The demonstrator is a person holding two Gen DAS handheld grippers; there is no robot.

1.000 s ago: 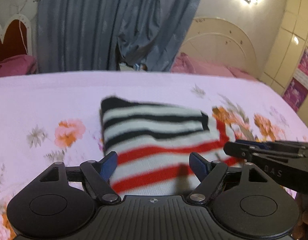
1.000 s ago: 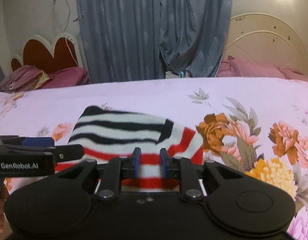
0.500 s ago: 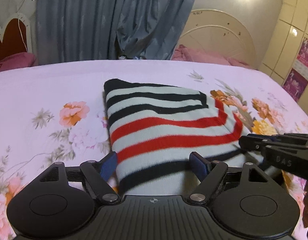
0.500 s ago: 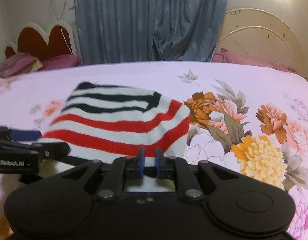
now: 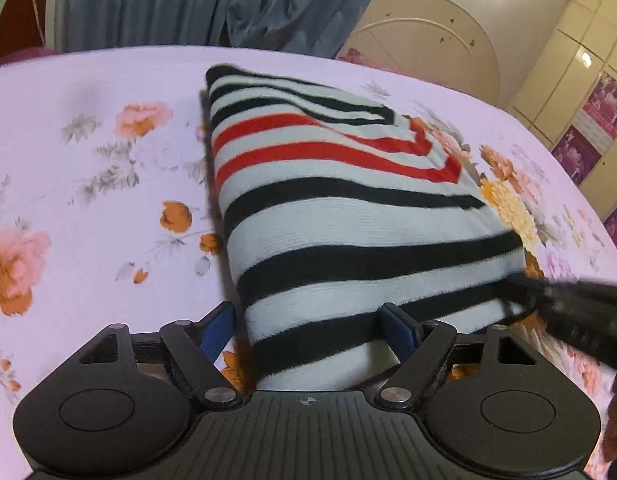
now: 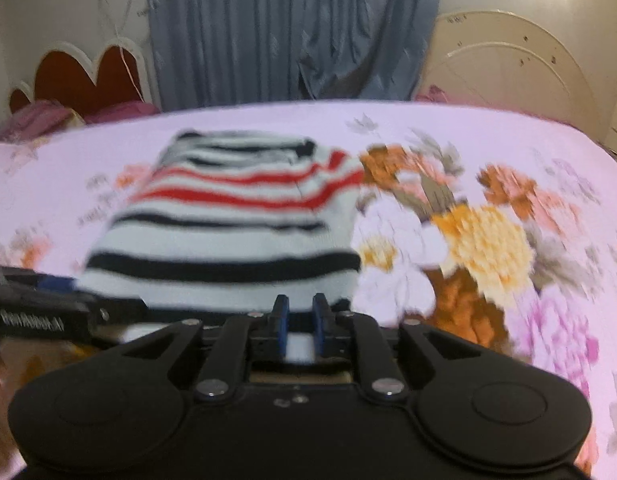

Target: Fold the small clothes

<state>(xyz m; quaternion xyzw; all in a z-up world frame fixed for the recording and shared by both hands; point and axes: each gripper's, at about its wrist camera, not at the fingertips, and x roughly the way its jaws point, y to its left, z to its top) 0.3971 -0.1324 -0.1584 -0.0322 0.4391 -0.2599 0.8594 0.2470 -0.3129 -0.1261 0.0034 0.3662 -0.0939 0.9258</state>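
A small white garment with black and red stripes (image 5: 340, 200) lies folded on the pink floral bedspread (image 5: 88, 168). My left gripper (image 5: 308, 328) is open, its blue pads either side of the garment's near edge. My right gripper (image 6: 300, 320) is shut on the garment's near edge (image 6: 228, 240), with white cloth between the pads. The right gripper also shows in the left wrist view (image 5: 564, 312) at the garment's right corner. The left gripper shows in the right wrist view (image 6: 40, 312) at the left.
Grey-blue curtains (image 6: 288, 28) hang behind the bed. A cream arched headboard (image 5: 424, 56) stands at the far right, with a red and white headboard (image 6: 80, 76) and pink pillows at the far left. Cream cupboard doors (image 5: 580, 64) line the right wall.
Both grippers have drawn back toward me and tilted down. More of the garment now lies flat in front of them, showing further black stripes. The right gripper stays shut on the cloth.
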